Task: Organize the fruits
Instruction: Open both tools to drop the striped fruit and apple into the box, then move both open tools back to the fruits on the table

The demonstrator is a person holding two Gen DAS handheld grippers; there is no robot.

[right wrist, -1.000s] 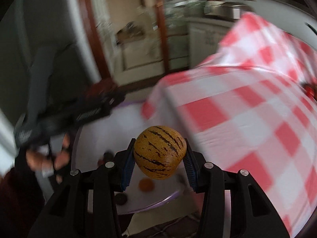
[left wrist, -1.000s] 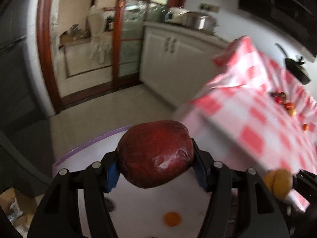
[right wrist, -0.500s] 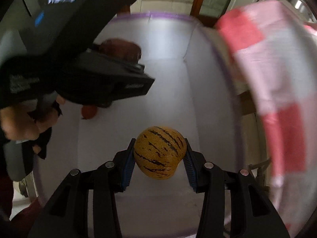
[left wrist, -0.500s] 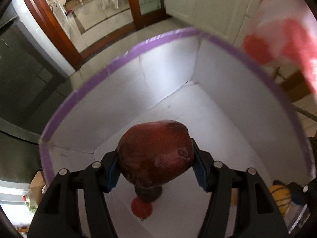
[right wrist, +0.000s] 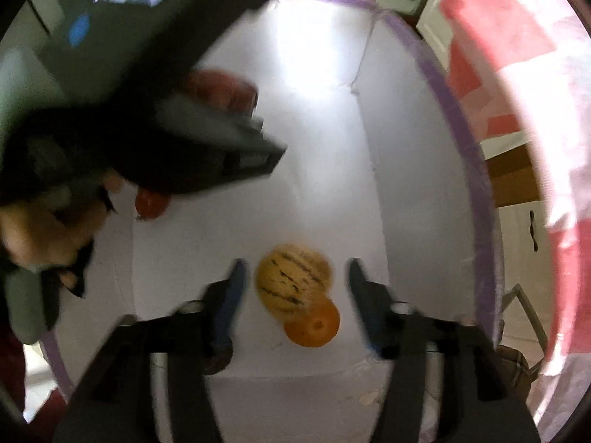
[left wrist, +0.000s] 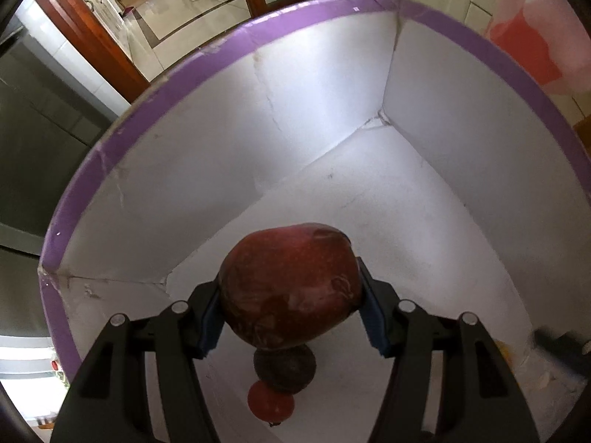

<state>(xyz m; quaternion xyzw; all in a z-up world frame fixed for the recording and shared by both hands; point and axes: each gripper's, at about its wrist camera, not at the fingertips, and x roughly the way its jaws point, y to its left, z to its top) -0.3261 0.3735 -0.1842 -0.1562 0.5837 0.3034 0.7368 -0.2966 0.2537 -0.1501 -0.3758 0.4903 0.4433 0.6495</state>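
My left gripper (left wrist: 290,301) is shut on a big dark red apple (left wrist: 290,288), held inside a white box with a purple rim (left wrist: 229,42). Below the apple, on the box floor, lie a dark round fruit (left wrist: 284,369) and a small red fruit (left wrist: 270,402). My right gripper (right wrist: 295,277) points down into the same box (right wrist: 436,85) and its jaws are opening. A yellow striped melon (right wrist: 293,282) sits free between them, apart from both pads, beside an orange (right wrist: 314,323). The left gripper with its apple (right wrist: 221,88) shows in the right wrist view.
A red and white checked tablecloth (right wrist: 517,74) hangs right beside the box. A hand (right wrist: 40,229) holds the left tool at the box's left side. Tiled floor, a wooden door frame (left wrist: 92,33) and white cabinets lie beyond the rim.
Both grippers tipped down and sank from above the table edge into the box. The right jaws have spread apart and let go of the striped melon. The left still grips the apple.
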